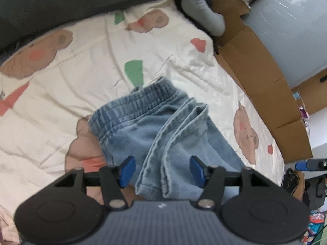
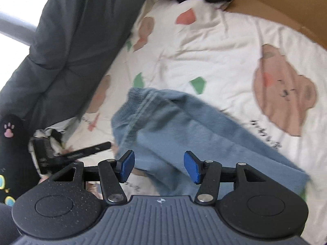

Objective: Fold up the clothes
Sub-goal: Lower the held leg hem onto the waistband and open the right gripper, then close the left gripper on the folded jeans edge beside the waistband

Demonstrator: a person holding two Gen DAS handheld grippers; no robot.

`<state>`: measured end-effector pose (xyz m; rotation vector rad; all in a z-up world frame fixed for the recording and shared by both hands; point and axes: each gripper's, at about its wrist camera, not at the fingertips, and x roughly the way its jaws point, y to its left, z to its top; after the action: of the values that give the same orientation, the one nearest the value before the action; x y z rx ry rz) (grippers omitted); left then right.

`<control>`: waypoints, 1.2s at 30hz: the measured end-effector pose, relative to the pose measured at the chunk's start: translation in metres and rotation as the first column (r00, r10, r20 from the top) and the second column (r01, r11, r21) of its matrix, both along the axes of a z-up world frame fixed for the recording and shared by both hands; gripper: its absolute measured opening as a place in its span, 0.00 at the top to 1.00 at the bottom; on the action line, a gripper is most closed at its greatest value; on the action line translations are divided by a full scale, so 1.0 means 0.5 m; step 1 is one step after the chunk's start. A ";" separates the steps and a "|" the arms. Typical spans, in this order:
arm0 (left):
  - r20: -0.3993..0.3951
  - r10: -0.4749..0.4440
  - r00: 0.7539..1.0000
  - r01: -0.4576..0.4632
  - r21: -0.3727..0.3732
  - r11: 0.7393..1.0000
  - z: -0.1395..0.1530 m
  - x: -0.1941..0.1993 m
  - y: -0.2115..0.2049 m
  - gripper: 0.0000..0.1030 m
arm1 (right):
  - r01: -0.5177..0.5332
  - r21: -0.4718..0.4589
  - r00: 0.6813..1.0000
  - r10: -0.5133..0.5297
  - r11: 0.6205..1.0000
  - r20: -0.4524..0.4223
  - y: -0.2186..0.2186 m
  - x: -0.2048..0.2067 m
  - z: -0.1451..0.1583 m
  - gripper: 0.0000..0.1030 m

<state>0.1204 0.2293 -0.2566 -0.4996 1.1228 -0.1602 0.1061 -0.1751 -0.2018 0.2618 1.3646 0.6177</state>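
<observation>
while both grippers hang above the bed pointing steeply down, a pair of light blue jeans (image 1: pixel 155 126) lies folded on a cream blanket (image 1: pixel 67 94) printed with brown bears, pink patches and green shapes. in the left wrist view the elastic waistband sits at the far end of the bundle and two hemmed leg ends are folded back over it, reaching toward the camera. the left gripper (image 1: pixel 162 171) has its jaws spread, blue pads standing clear on either side of those hems with a gap to the cloth on each side; nothing is pinched between them. the right gripper (image 2: pixel 159 167) shows the same: jaws apart, the denim (image 2: pixel 175 126) lying below and between the pads, which do not press on it. the right view is blurred, so how the folds lie there is hard to read.

along the blanket's far edge runs a dark grey quilted cover (image 1: pixel 61 2). a flattened brown cardboard sheet (image 1: pixel 263 75) lies along the right side of the bed in the left view, with a pale grey-blue plush item (image 1: pixel 202 6) at the upper corner beside it. in the right view, a black sock with a pink paw print (image 2: pixel 9 130) appears at the left edge.
</observation>
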 end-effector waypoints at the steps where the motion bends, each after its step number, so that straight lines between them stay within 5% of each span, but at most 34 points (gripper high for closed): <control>1: 0.008 -0.002 1.000 0.002 0.007 1.000 0.008 0.001 -0.003 0.32 | 0.008 0.001 1.000 -0.008 1.000 0.004 -0.012 -0.006 0.000 0.41; 19: 0.066 -0.068 0.996 0.064 0.058 0.996 0.060 -0.018 -0.051 0.24 | 0.040 -0.033 0.984 -0.034 0.999 0.174 -0.096 -0.096 -0.042 0.40; 36: 0.026 -0.093 0.995 0.089 0.105 0.990 -0.001 -0.045 -0.079 0.28 | 0.164 0.013 0.965 -0.164 0.986 0.203 -0.154 -0.143 -0.206 0.38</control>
<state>0.0979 0.1900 -0.2570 -0.3528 1.1186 -0.1873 0.0345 -0.2522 -0.3048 0.2969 1.1340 0.4891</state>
